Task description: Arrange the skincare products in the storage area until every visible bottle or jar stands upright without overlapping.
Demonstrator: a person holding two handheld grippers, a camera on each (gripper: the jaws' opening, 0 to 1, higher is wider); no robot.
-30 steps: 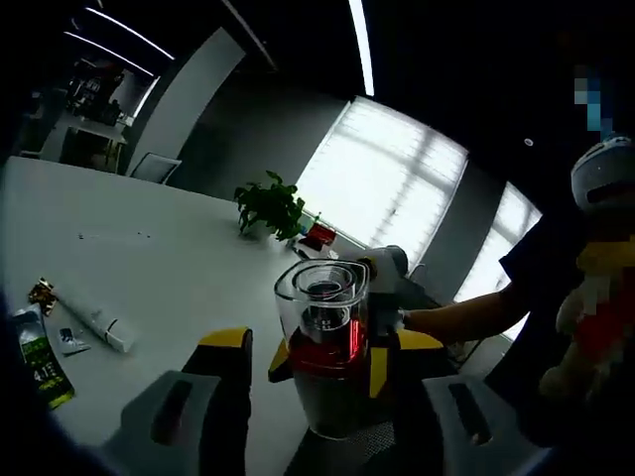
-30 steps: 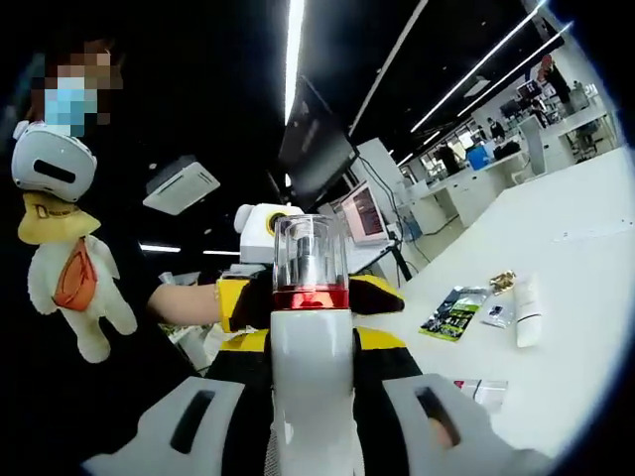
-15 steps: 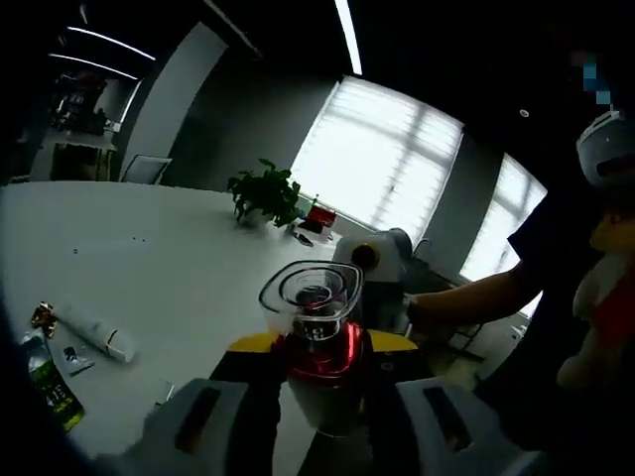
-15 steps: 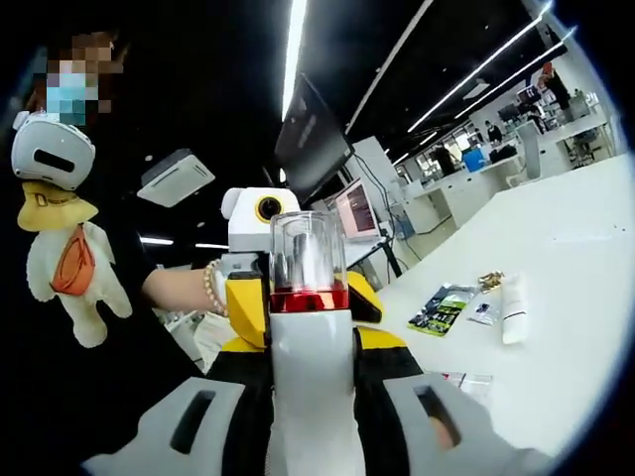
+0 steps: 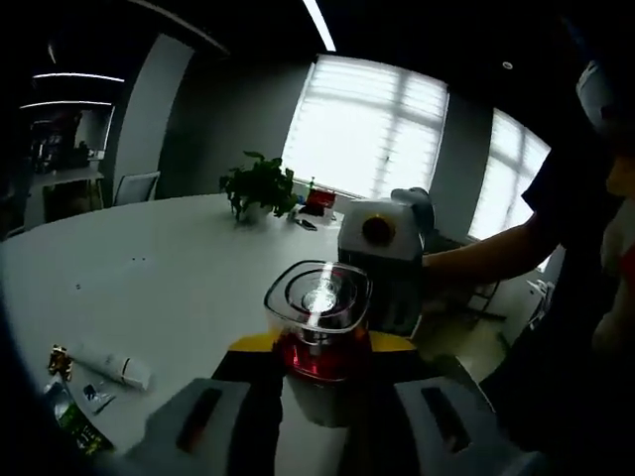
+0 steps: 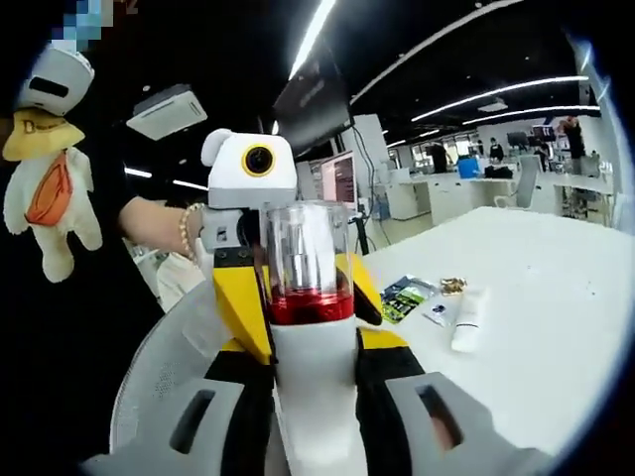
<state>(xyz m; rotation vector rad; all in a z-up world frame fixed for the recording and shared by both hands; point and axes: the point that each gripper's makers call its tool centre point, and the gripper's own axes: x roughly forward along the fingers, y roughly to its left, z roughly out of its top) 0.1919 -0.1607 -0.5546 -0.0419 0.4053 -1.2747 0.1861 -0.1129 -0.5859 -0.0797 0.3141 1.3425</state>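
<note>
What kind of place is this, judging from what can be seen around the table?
It appears to be an open-plan office or lab. The right gripper view shows rows of desks with monitors under long ceiling light strips. The left gripper view shows a large white table, a potted plant and tall blinded windows.

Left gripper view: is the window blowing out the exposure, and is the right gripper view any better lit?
Left gripper view: the bright slatted window is overexposed, leaving the room dark and glare on the clear bottle cap with red band. Right gripper view: more even ceiling-strip light, white table readable, edges bent by fisheye.
</note>
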